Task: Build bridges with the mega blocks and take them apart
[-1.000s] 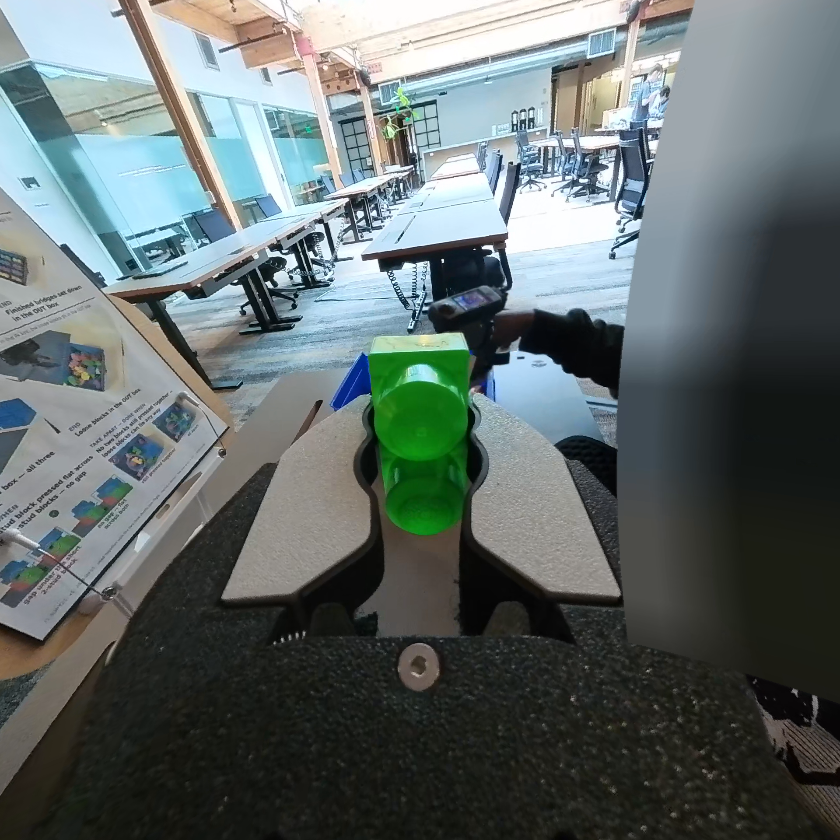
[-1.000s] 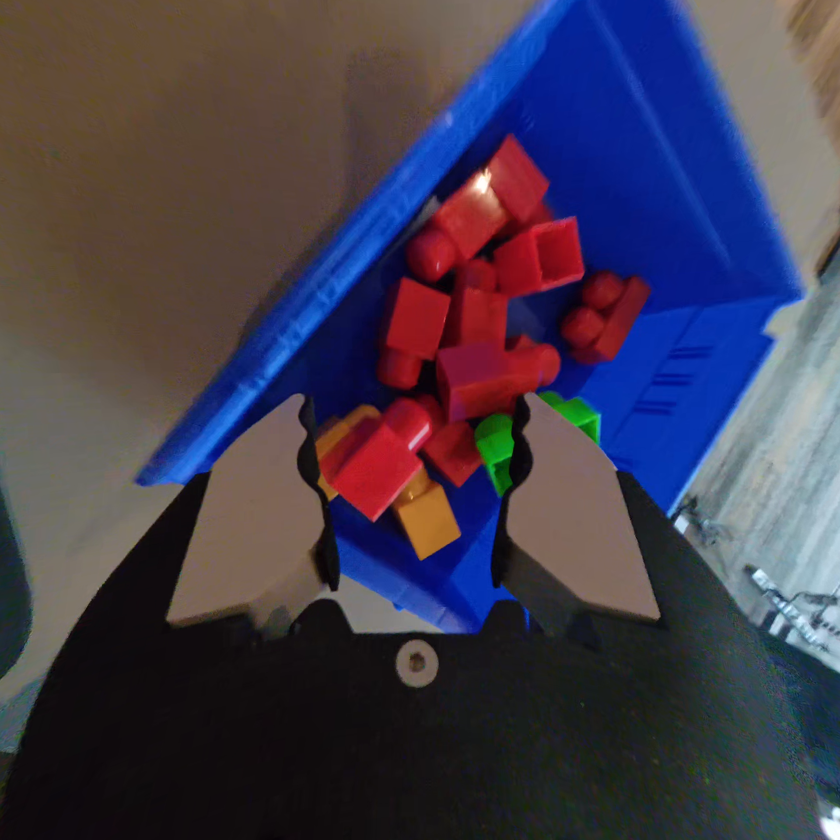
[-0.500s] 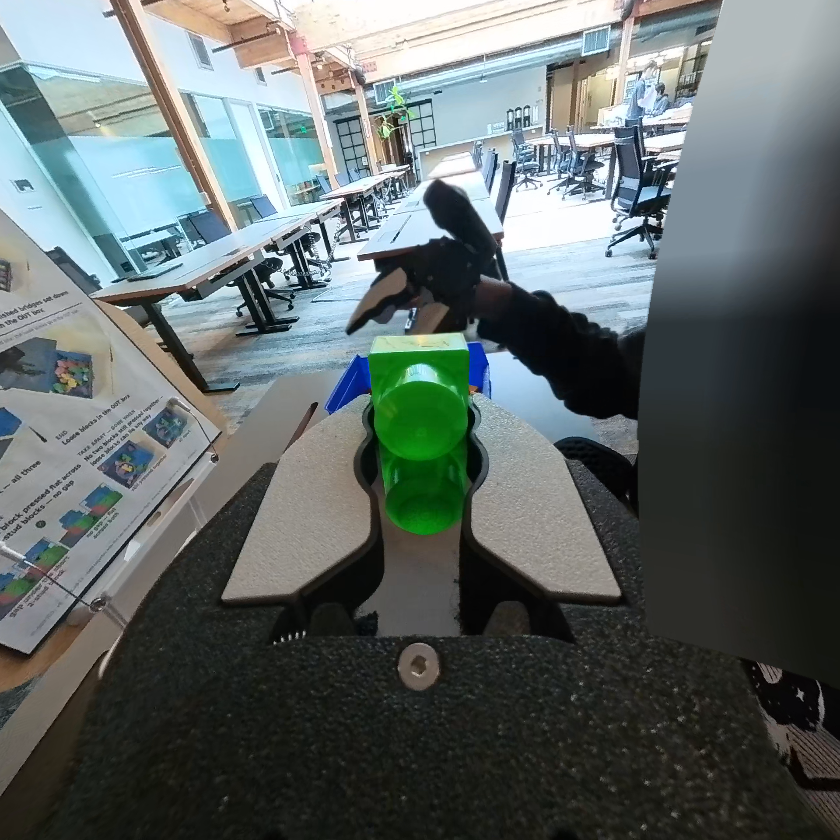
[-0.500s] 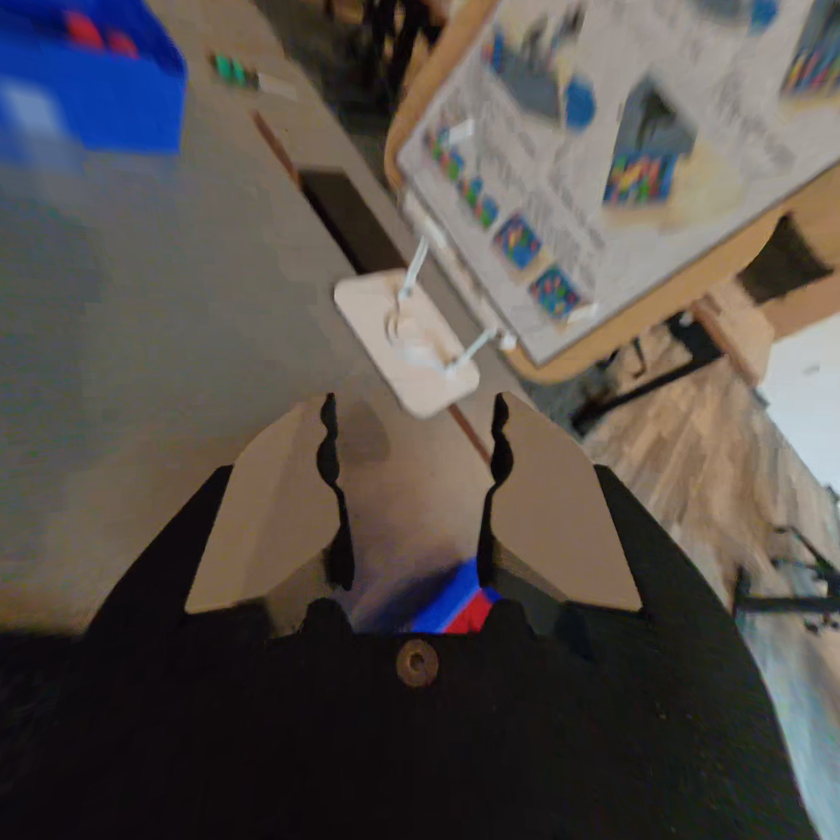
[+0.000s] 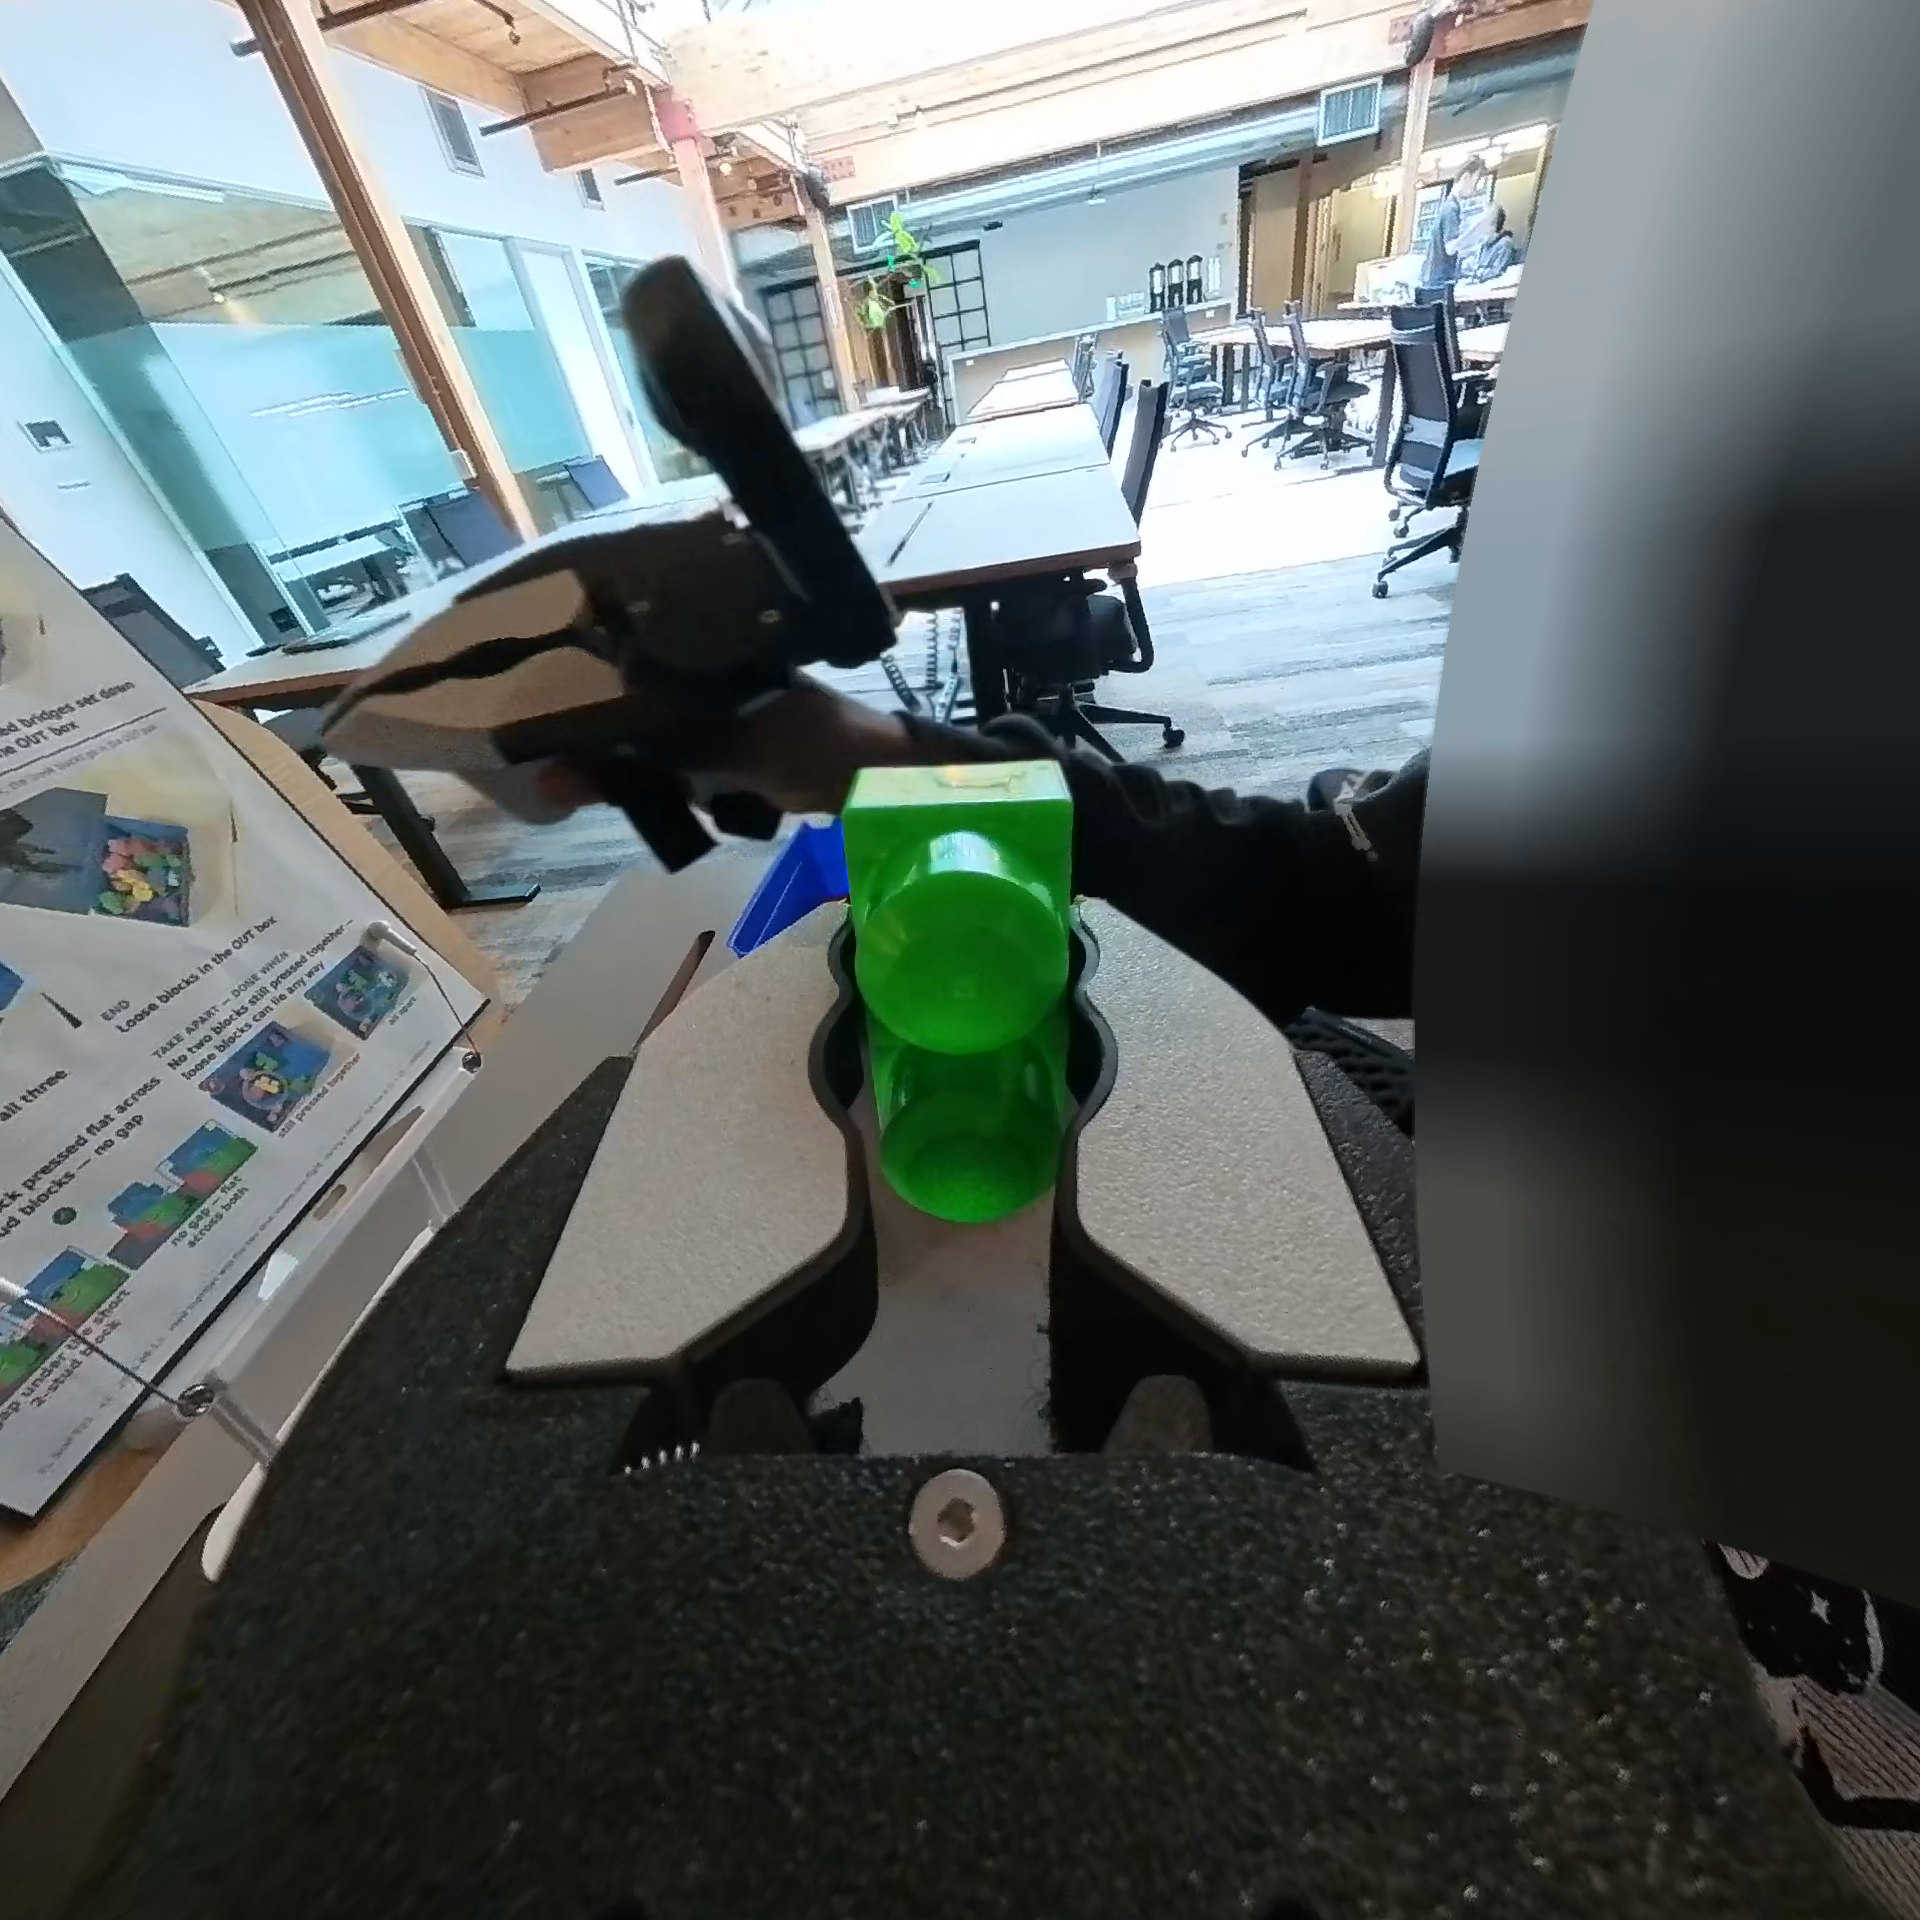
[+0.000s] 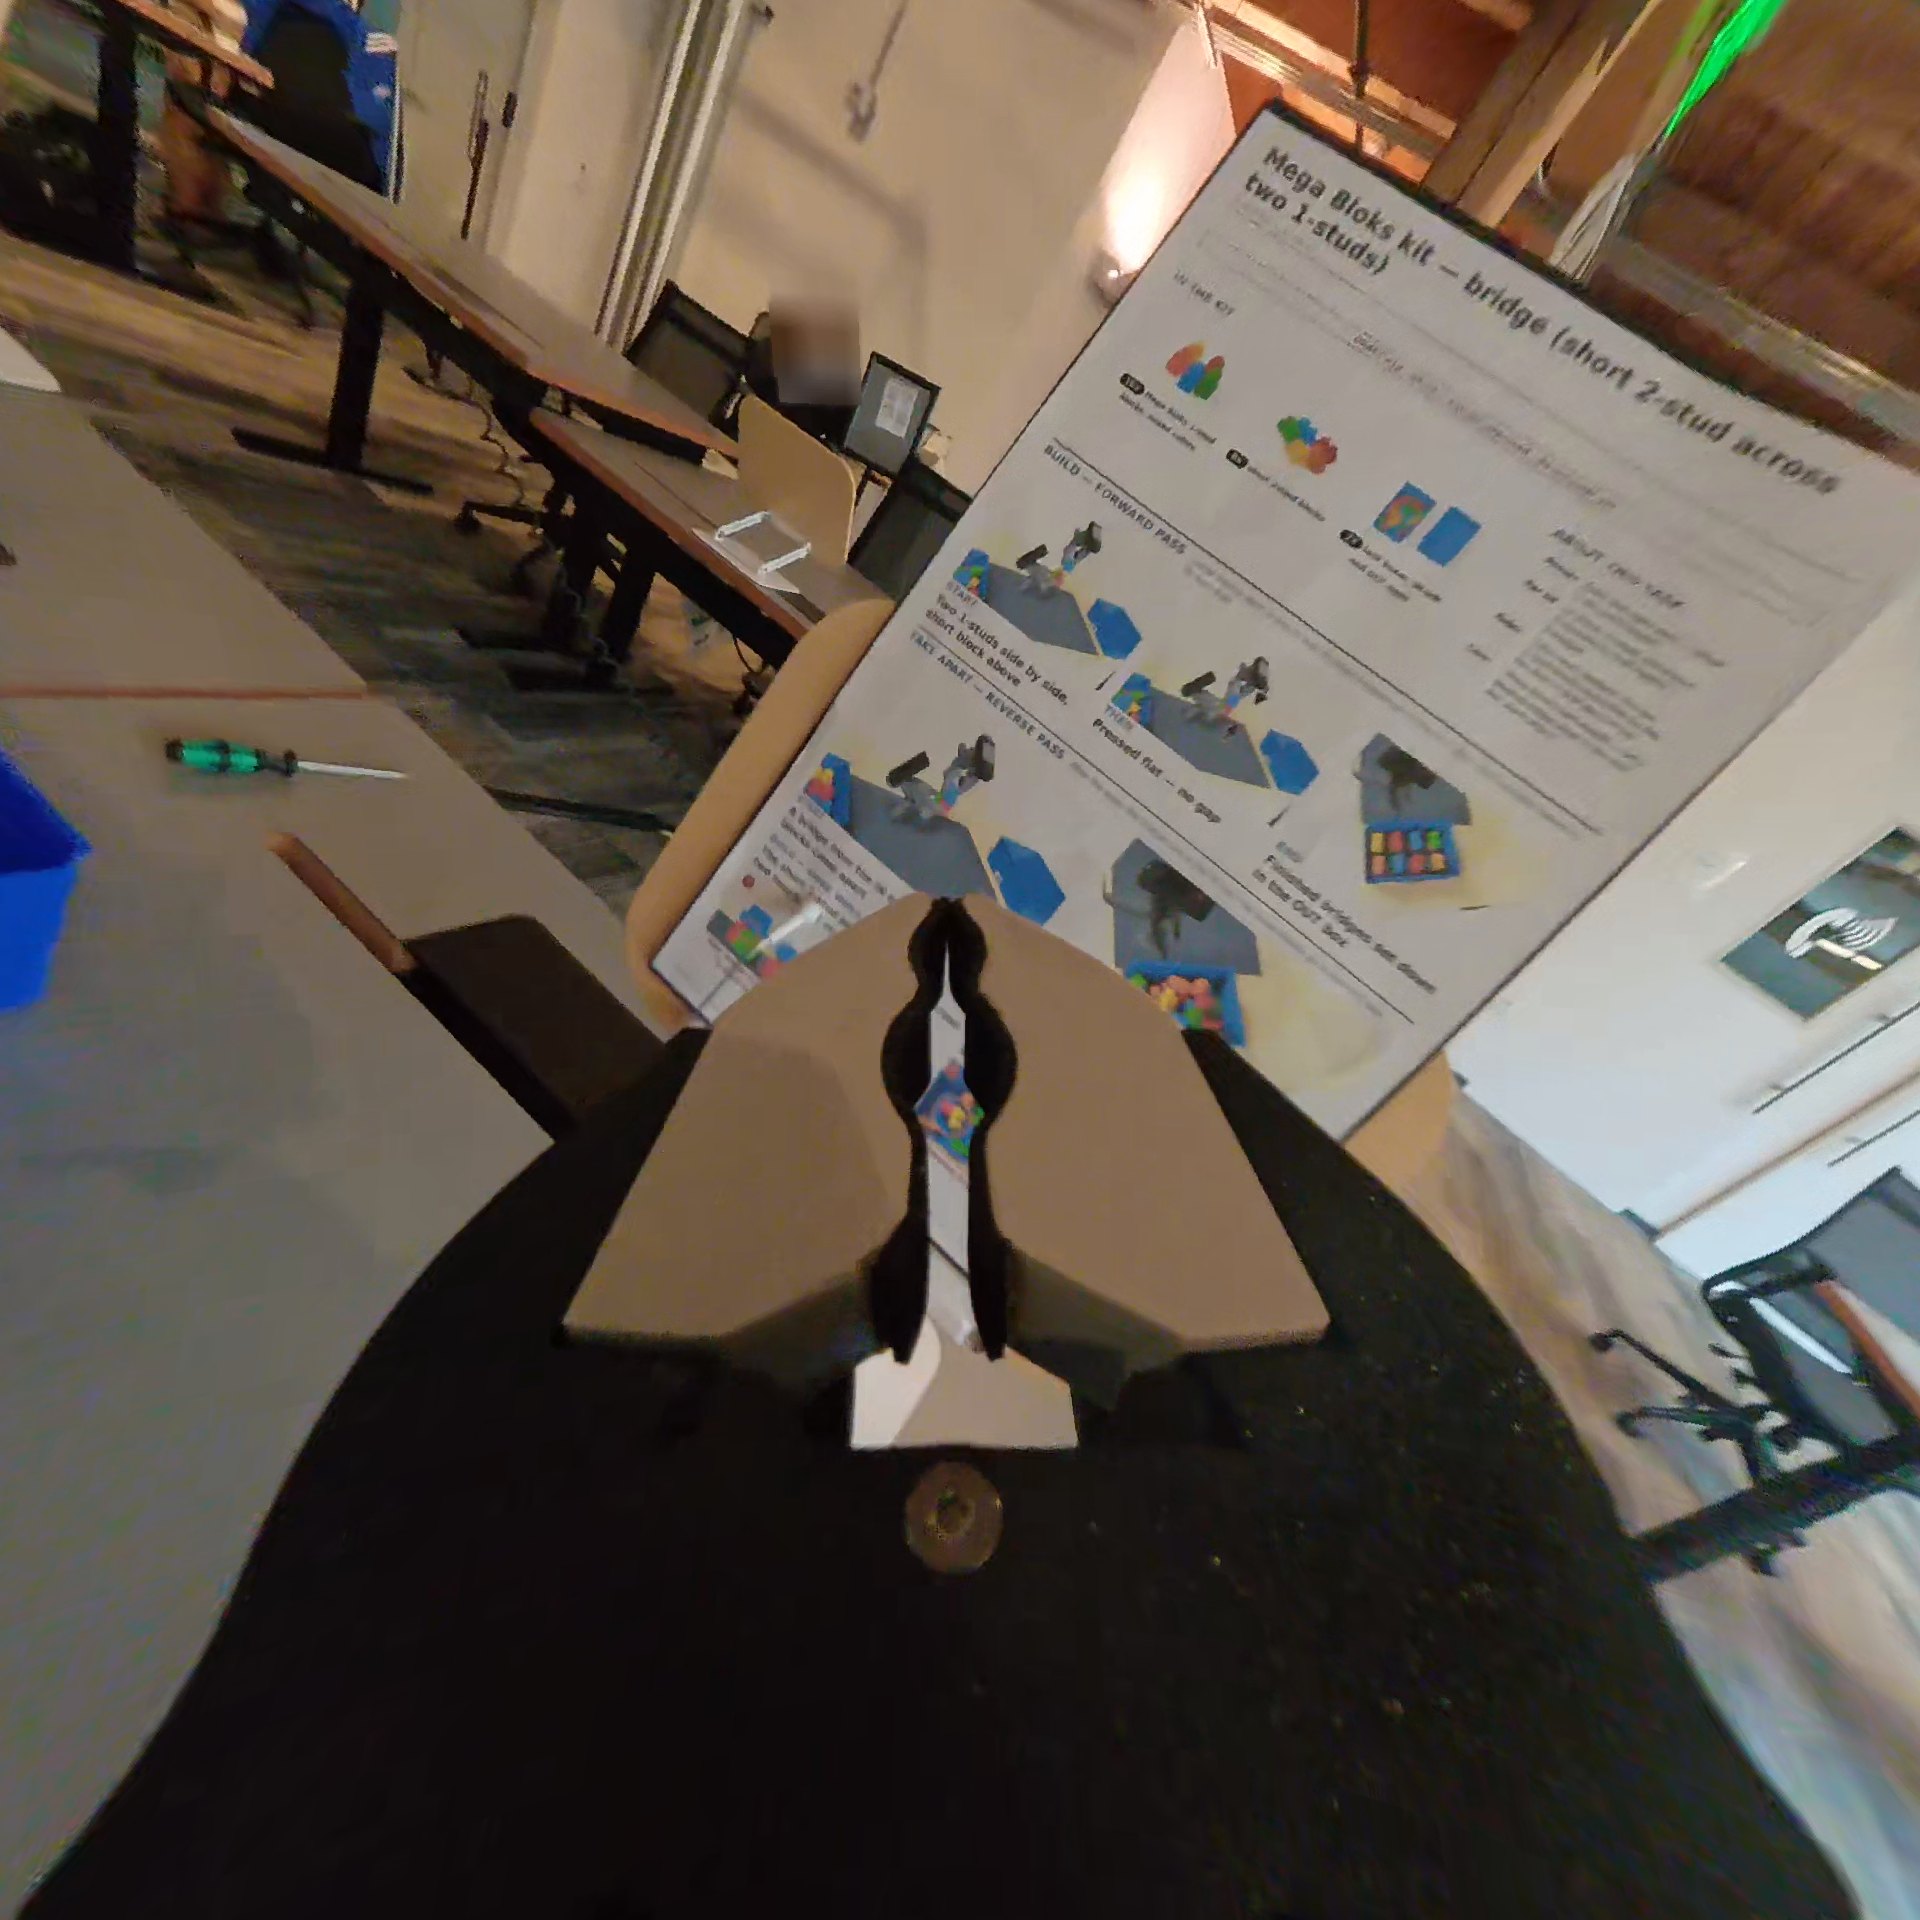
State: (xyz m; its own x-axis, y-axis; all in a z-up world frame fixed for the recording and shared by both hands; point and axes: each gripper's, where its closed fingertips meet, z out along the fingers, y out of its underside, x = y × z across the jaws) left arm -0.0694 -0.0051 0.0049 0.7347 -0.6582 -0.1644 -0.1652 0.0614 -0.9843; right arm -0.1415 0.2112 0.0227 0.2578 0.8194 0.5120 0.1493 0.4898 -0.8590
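Note:
My left gripper (image 5: 961,997) is shut on a green two-stud mega block (image 5: 961,935), held up in the air with both pads against its sides and its studs facing the camera. In the left wrist view my right gripper (image 5: 353,717) is lifted above the table, pointing left, with its fingers together and nothing between them. In the right wrist view my right gripper (image 6: 943,914) is shut and bare, its tips touching, pointed at the instruction poster (image 6: 1299,623). A corner of the blue bin shows behind the green block (image 5: 779,899) and at the left edge of the right wrist view (image 6: 31,894).
The instruction poster stands on a holder at the table's left (image 5: 156,1039). A green-handled screwdriver (image 6: 260,761) lies on the grey table (image 6: 208,1039). A dark out-of-focus panel (image 5: 1662,727) fills the right of the left wrist view. Office desks and chairs stand beyond. Tip to tip, the grippers are about 25 cm apart.
My right gripper left the blue bin of red, orange and green blocks, rose, swung toward the poster and closed on air. My left gripper has kept still with the green block.

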